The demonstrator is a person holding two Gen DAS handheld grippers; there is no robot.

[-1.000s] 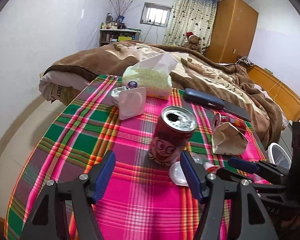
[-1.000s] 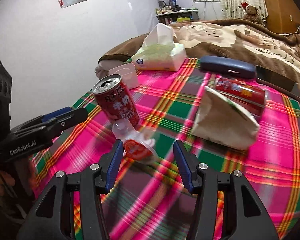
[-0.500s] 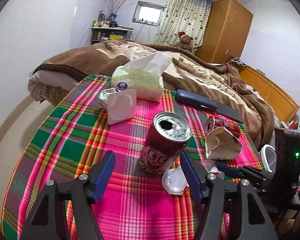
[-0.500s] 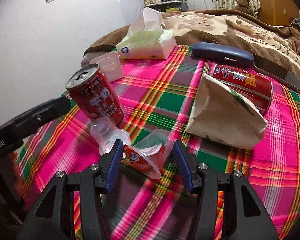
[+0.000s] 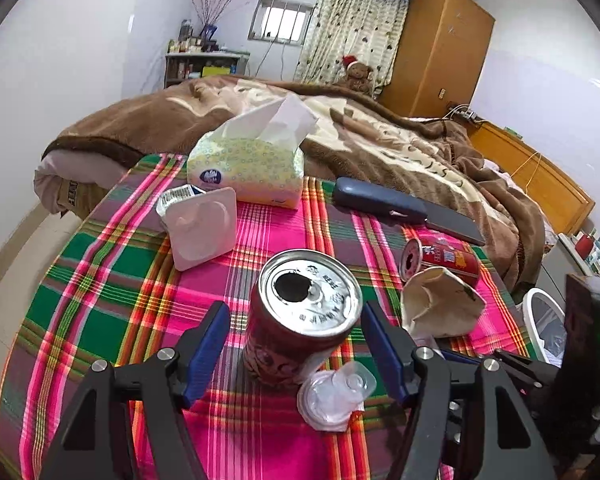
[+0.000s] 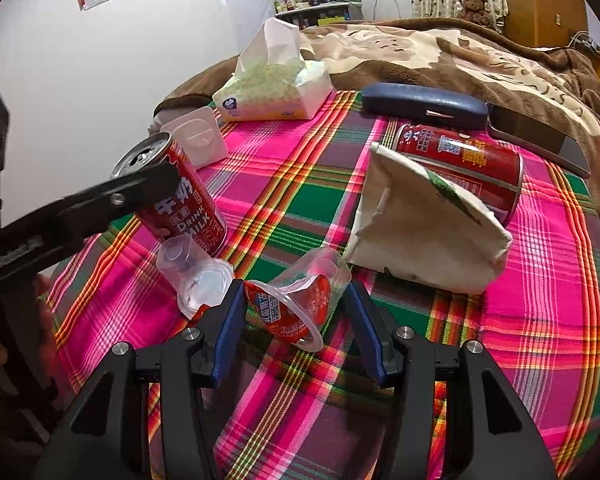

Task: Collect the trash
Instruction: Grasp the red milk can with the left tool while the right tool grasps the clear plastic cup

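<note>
An upright red milk-drink can (image 5: 300,320) stands on the plaid tablecloth (image 5: 112,312). My left gripper (image 5: 294,340) is open, with a blue pad on either side of the can and a small gap on the left. A clear jelly cup with a red peeled lid (image 6: 296,304) lies on its side between the fingers of my open right gripper (image 6: 296,320). A second clear cup (image 6: 196,276) lies by the can's base. A crumpled paper bag (image 6: 424,232) leans on a toppled red can (image 6: 460,160).
A tissue pack (image 5: 248,168), a white plastic tub (image 5: 204,232), a blue glasses case (image 5: 380,200) and a dark flat slab (image 5: 452,224) sit at the table's far side. A bed with a brown blanket (image 5: 380,136) lies beyond. A white bin (image 5: 544,328) stands off the right edge.
My left gripper has moved forward until the upright can stands between its fingers. My right gripper has closed in around the jelly cup, which earlier lay ahead of its tips.
</note>
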